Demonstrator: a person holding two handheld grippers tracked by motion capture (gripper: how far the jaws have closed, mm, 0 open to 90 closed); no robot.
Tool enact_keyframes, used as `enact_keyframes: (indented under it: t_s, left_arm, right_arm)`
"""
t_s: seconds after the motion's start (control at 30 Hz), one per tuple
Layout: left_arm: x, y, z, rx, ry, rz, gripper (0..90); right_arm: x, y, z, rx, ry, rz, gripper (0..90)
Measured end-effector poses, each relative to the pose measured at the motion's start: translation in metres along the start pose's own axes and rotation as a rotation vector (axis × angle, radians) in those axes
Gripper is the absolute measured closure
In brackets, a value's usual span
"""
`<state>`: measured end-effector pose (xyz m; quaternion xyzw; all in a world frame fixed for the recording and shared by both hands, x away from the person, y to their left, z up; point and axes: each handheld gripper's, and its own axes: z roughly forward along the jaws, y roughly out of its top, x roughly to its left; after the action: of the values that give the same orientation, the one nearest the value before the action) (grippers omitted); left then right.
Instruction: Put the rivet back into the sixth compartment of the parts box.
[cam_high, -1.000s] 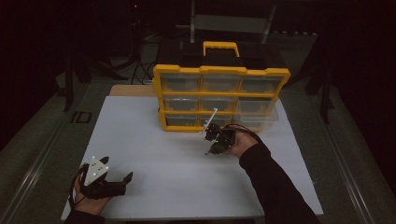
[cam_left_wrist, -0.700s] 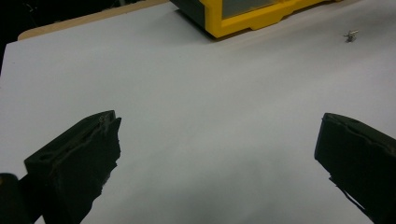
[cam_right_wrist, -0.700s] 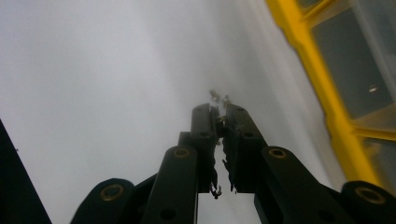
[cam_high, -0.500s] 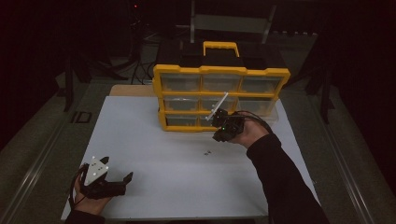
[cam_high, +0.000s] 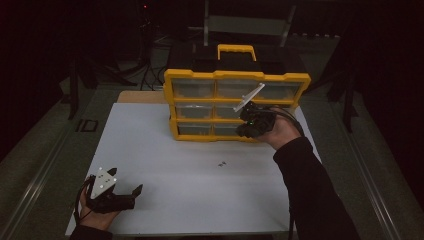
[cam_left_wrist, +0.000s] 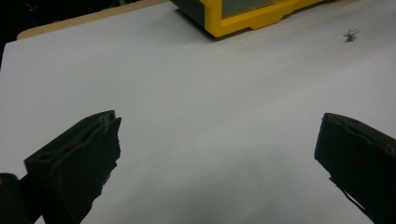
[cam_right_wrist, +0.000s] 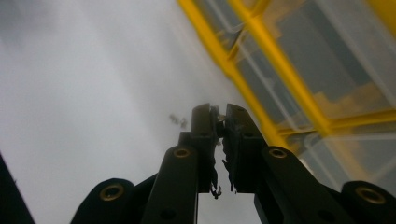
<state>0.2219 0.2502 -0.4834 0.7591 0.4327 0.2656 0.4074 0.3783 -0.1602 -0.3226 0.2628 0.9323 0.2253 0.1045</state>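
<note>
A yellow drawer organizer (cam_high: 235, 80) with clear drawers stands at the back of the white table (cam_high: 160, 150). My right gripper (cam_high: 243, 132) is held in the air just in front of its lower right drawers, tilted down toward the table. In the right gripper view its jaws (cam_right_wrist: 218, 120) are shut on a tiny pale metal piece at their tips, with the drawers (cam_right_wrist: 327, 70) close on the right. A few small screws (cam_high: 221, 163) (cam_left_wrist: 350, 35) lie loose on the table. My left gripper (cam_high: 126, 181) (cam_left_wrist: 217, 135) rests open near the front left corner, holding nothing.
The organizer has a yellow carry handle (cam_high: 235, 50) on its black top. Dark floor, cables and stands surround the table. The table's wooden edge (cam_left_wrist: 84, 18) shows behind the white sheet at the left.
My right gripper has risen from the table near the loose screws and moved back and right to the organizer's front. The left gripper has stayed where it was.
</note>
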Motion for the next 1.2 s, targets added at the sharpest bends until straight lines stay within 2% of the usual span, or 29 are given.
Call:
enact_keyframes:
  t_s: [0.27, 0.4, 0.53, 0.63, 0.7, 0.8, 0.83, 0.97, 1.2]
  left_arm:
    - [0.000, 0.000, 0.000, -0.002, 0.000, -0.001, 0.7]
    - [0.000, 0.000, 0.000, -0.001, 0.000, -0.001, 0.7]
    - [0.000, 0.000, 0.000, -0.003, 0.000, -0.003, 0.7]
    - [0.000, 0.000, 0.000, -0.001, 0.000, 0.000, 0.7]
    - [0.000, 0.000, 0.000, -0.001, -0.001, -0.001, 0.7]
    - [0.000, 0.000, 0.000, -0.001, -0.001, -0.002, 0.7]
    - [0.000, 0.000, 0.000, -0.001, -0.001, -0.002, 0.7]
    - [0.000, 0.000, 0.000, 0.001, -0.001, -0.001, 0.7]
    - [0.000, 0.000, 0.000, 0.001, -0.001, 0.000, 0.7]
  right_arm:
    - [-0.014, -0.008, -0.015, -0.105, -0.052, 0.067, 82.0]
    - [-0.017, -0.011, -0.018, -0.124, -0.067, 0.087, 82.0]
    - [-0.026, -0.021, -0.028, -0.178, -0.118, 0.147, 82.2]
    - [-0.028, -0.023, -0.029, -0.181, -0.120, 0.153, 82.2]
    - [-0.033, -0.029, -0.032, -0.174, -0.152, 0.179, 82.2]
    - [-0.036, -0.033, -0.034, -0.172, -0.161, 0.194, 82.2]
    - [-0.040, -0.038, -0.034, -0.159, -0.181, 0.209, 82.2]
    - [-0.042, -0.041, -0.034, -0.138, -0.214, 0.219, 82.2]
    - [-0.045, -0.046, -0.032, -0.115, -0.235, 0.228, 82.1]
